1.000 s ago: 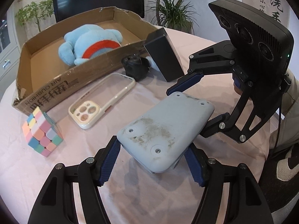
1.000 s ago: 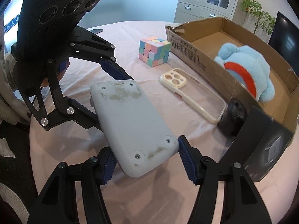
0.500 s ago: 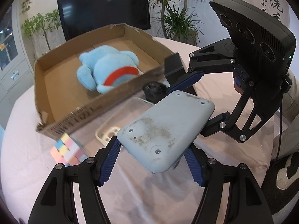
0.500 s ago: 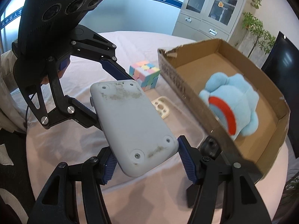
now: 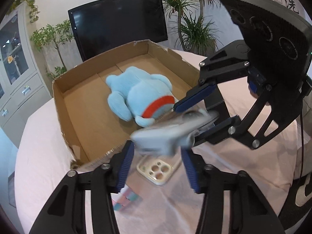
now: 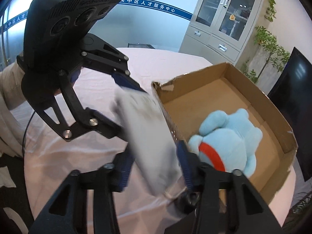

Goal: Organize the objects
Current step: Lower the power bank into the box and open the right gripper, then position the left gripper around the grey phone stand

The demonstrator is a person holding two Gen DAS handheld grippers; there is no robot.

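Grey slab, left view: the grey slab (image 5: pixel 159 136) is in the air between my two claws, above the phone cover (image 5: pixel 156 171) and just at the near wall of the cardboard box (image 5: pixel 60 105). It is smeared by motion.
Left claw, left view: the left claw (image 5: pixel 157 148) is closing, with the near end of the slab between its blue pads. They look to be touching it on both sides.
Right claw, left view: the right claw (image 5: pixel 185 121) has the far end between its pads, one above and one below.
Box, left view: a blue plush toy (image 5: pixel 140 99) fills the middle. Bare floor shows to its left.
Table, left view: a pastel cube (image 5: pixel 126 200) sits on the pink cloth (image 5: pixel 42 156) under my left finger.
Grey slab, right view: the slab (image 6: pixel 144 128) is tilted, beside the box corner and outside the box wall (image 6: pixel 253 89).
Right claw, right view: the right claw (image 6: pixel 156 150) is pressed tight onto the slab's near end.
Left claw, right view: the left claw (image 6: pixel 131 110) is at the far end, around it.
Plush toy, right view: the toy (image 6: pixel 228 138) lies close behind my right finger.
Handling, my guess: a hard, stiff shell that is smooth and likely slippery, with some weight. It won't squash.
Where I'd hold: the two short ends, pads flat on the side edges. An uneven squeeze could let it twist out.
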